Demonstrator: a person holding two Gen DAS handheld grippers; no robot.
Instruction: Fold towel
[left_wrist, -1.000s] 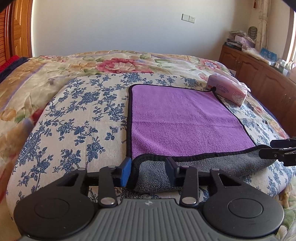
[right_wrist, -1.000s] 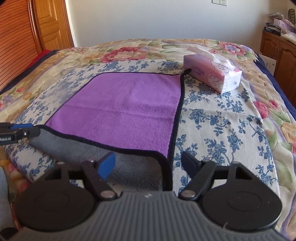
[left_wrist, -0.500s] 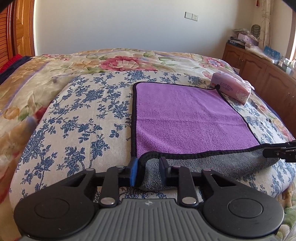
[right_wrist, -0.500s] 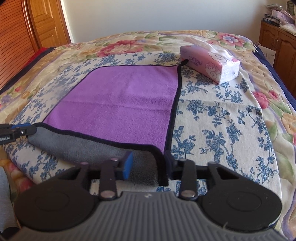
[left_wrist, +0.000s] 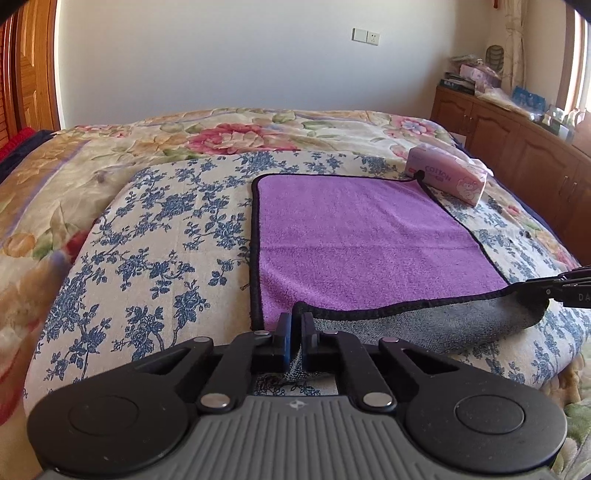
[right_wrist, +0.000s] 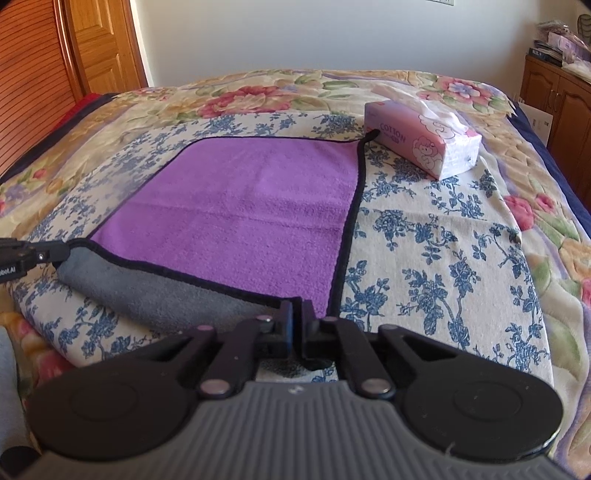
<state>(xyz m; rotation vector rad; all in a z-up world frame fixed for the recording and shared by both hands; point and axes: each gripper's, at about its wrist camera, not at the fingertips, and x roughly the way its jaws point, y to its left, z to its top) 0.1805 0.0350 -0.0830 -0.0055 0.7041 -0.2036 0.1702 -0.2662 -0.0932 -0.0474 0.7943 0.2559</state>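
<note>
Both grippers now closed, left gripper (left_wrist: 296, 325) and right gripper (right_wrist: 297, 314) pinching towel (left_wrist: 362, 236) corners, tissues poking from tissue pack (right_wrist: 424, 144)

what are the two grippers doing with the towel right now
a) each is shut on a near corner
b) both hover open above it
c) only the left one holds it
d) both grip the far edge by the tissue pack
a: the left gripper and the right gripper are each shut on a near corner of the towel, whose near edge is turned up to show its grey underside.
</note>
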